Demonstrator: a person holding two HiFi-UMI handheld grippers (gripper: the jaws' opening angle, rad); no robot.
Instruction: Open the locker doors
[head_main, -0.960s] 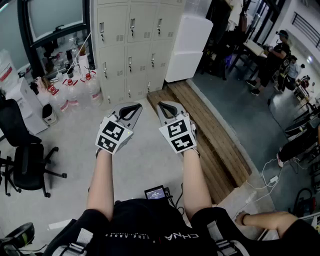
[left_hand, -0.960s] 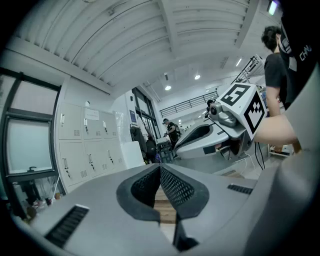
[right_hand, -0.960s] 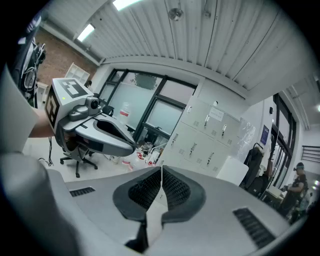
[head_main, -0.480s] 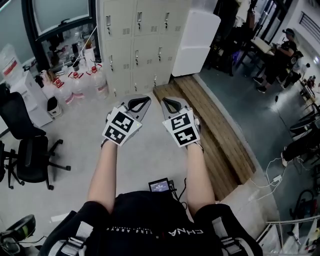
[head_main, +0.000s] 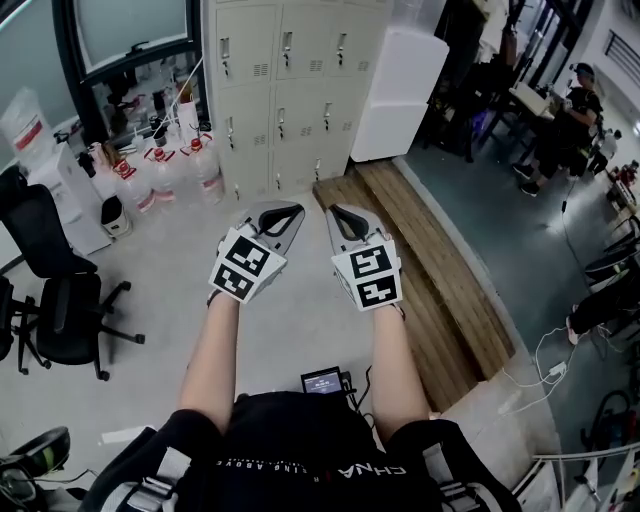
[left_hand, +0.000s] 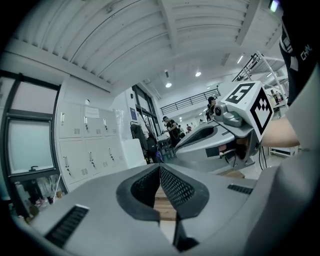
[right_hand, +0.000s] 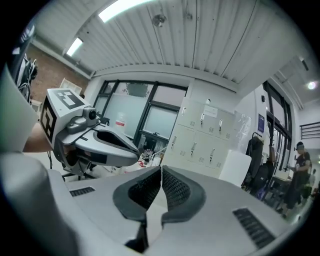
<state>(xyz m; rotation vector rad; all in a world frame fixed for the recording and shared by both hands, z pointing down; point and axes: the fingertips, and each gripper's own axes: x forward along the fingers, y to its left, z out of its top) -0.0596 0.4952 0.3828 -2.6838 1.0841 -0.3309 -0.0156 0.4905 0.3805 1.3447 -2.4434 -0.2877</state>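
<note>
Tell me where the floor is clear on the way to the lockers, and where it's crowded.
Bare floor runs up to the lockers, between the bottles and the wooden platform. More bare floor lies between the chair and the left gripper. Crowded: the bottles left of the lockers.

back: beige metal locker bank (head_main: 285, 90) | just right of it: white rectangular cabinet (head_main: 395, 95) | before both: brown wooden plank platform (head_main: 430, 260) on pale floor (head_main: 300, 330) | left of lockers: clear plastic red-capped bottles (head_main: 165, 175) on floor | far left: black swivel office chair (head_main: 55, 300) | centre: left tongs (head_main: 283, 213), right tongs (head_main: 345, 213) side by side, well apart from lockers
</note>
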